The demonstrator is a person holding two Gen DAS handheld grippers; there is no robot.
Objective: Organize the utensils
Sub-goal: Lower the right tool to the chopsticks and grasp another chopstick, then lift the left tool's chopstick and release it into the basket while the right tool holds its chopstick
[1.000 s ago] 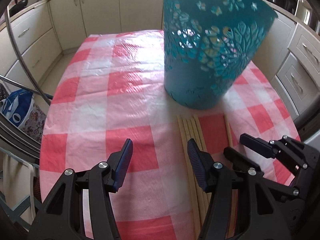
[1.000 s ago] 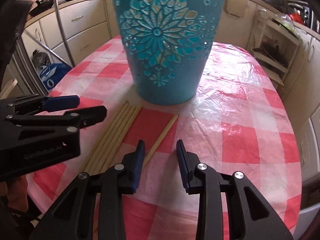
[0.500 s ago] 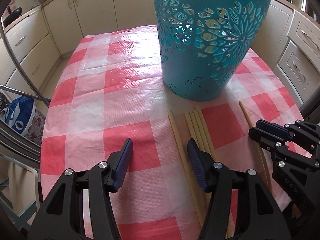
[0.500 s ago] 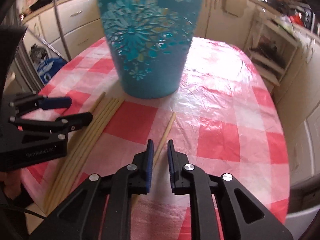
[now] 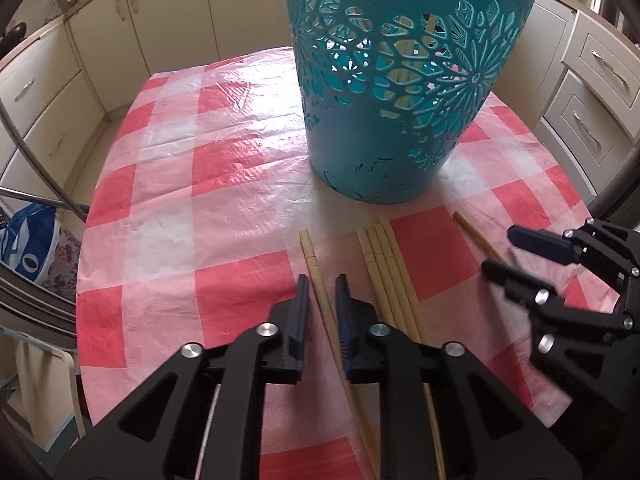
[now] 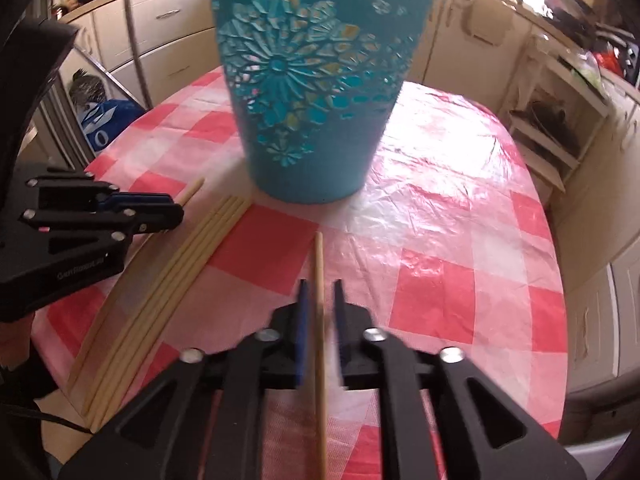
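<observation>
the left gripper (image 5: 321, 300) is closing its jaws around a single chopstick (image 5: 316, 276), gaps still showing on both sides. a bundle of chopsticks (image 5: 384, 272) lies just beside it on the checked tablecloth (image 5: 180, 200), below the teal basket (image 5: 400, 80). the right gripper (image 5: 516, 256) hovers over another chopstick (image 5: 474, 236).

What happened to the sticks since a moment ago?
One pale wooden chopstick slid left, away from the bundle of four chopsticks; the left tool is closing around it. The right tool, opening, now straddles the lone chopstick. The teal cut-out plastic basket stayed put.
</observation>
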